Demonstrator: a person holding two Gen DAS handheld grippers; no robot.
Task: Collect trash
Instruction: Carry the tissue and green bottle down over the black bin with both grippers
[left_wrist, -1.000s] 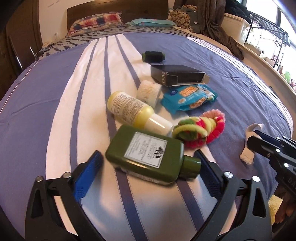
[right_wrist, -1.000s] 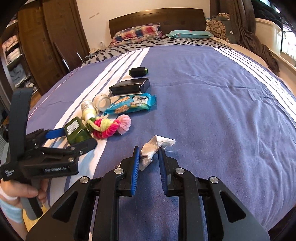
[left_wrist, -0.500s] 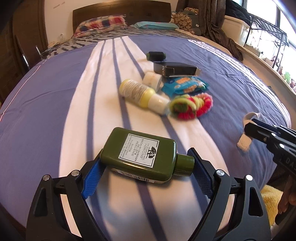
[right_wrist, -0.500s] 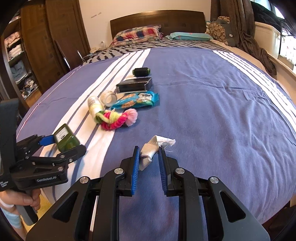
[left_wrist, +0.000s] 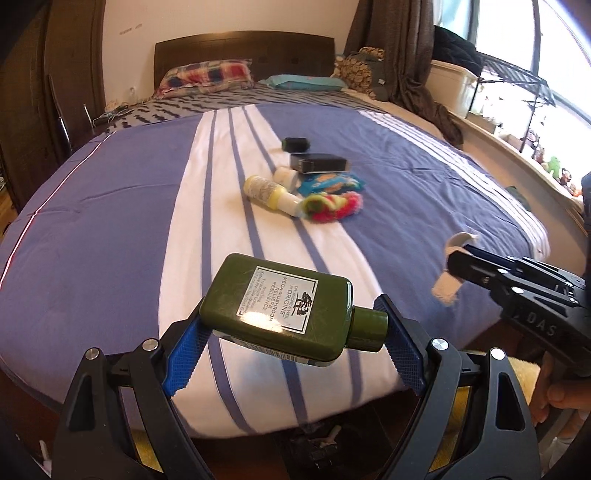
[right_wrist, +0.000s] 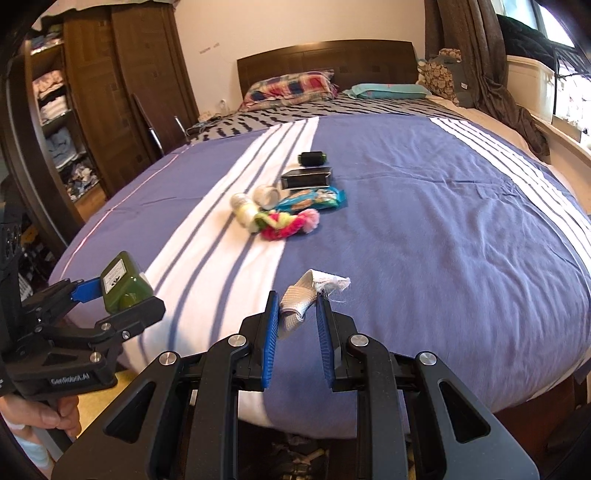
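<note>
A flat green bottle (left_wrist: 277, 306) with a white label hangs above the foot edge of the bed, and my left gripper (left_wrist: 291, 321) is shut on it, blue pads pressing its base and its cap. The right wrist view shows that bottle (right_wrist: 122, 280) in the left gripper (right_wrist: 110, 295) at lower left. My right gripper (right_wrist: 297, 299) is shut on a grey-white scrap of fabric (right_wrist: 314, 284), which sticks up between the pads. In the left wrist view the right gripper (left_wrist: 458, 262) carries the scrap (left_wrist: 448, 290) at the right.
On the blue-and-white striped bedspread (left_wrist: 110, 240) lie a yellow bottle (left_wrist: 269, 192), a white roll (left_wrist: 286, 175), a blue snack packet (left_wrist: 328, 181), a bright woolly bundle (left_wrist: 332, 203), a black box (left_wrist: 317, 162) and a dark spool (left_wrist: 295, 144). A wardrobe (right_wrist: 92, 110) stands left.
Both grippers have drawn back and risen towards the foot of the bed. The green bottle has come up off the bedspread in the left gripper. The scrap stays in the right one.
</note>
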